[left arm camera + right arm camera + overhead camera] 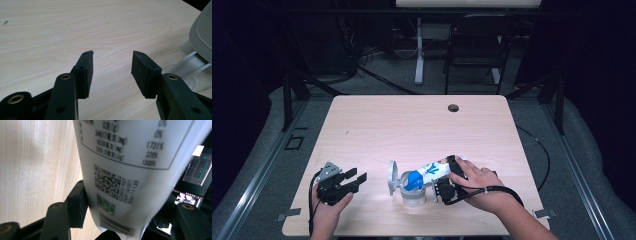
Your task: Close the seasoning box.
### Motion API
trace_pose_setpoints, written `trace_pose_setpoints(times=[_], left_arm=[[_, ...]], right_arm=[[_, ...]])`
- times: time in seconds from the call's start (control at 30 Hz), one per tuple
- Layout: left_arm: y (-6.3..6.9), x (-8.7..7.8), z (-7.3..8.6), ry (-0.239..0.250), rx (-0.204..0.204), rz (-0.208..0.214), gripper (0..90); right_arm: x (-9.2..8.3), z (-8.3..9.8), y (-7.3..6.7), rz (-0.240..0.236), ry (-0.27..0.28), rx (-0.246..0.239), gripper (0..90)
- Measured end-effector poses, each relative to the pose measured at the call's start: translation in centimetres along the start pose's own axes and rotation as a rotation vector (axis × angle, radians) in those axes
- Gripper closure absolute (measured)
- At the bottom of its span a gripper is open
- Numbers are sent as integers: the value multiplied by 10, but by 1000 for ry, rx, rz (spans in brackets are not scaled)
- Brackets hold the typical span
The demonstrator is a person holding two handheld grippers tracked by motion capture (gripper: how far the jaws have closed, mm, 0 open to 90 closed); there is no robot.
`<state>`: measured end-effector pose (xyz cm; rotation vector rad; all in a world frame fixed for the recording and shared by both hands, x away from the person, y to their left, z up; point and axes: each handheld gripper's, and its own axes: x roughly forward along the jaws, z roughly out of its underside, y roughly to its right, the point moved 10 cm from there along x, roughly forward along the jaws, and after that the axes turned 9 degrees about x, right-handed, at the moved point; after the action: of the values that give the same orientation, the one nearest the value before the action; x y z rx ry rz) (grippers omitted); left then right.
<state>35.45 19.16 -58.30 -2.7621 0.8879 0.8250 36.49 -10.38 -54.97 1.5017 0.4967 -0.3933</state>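
Observation:
A white bottle (433, 169) with a blue cap (414, 180) lies tilted, cap end down over a clear plastic jar (413, 195) near the table's front edge. The jar's grey lid (392, 176) stands swung open on its left. My right gripper (443, 174) is shut on the bottle's base end. In the right gripper view the printed bottle (125, 170) sits between the jaws, with the left pad (76, 205) pressed against it. Left of the jar my left gripper (361, 174) rests low over the wood, open, with nothing between its fingers (85, 72). The jar (190, 67) shows at that view's right edge.
The light wooden table (412, 125) has a round cable hole (453, 107) near its far edge. A black folding chair (474, 45) and a white desk leg (419, 50) stand beyond the table. Dark curtains hang on both sides.

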Motion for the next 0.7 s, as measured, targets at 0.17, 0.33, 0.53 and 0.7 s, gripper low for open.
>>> trace_pose_setpoints(times=[0.17,0.33,0.53,0.7], left_arm=[[0,0,0,-1,0,-1,523],[-1,0,0,-4,2,-1,523],[-1,-1,0,-4,1,0,523],[-1,-1,0,-4,2,-1,523]], right_arm=[[-1,0,1,-1,-17,-14,402],[-1,0,2,1,-15,-17,401],[0,0,1,-1,-3,-13,402],[0,-1,1,4,-3,-18,402]])
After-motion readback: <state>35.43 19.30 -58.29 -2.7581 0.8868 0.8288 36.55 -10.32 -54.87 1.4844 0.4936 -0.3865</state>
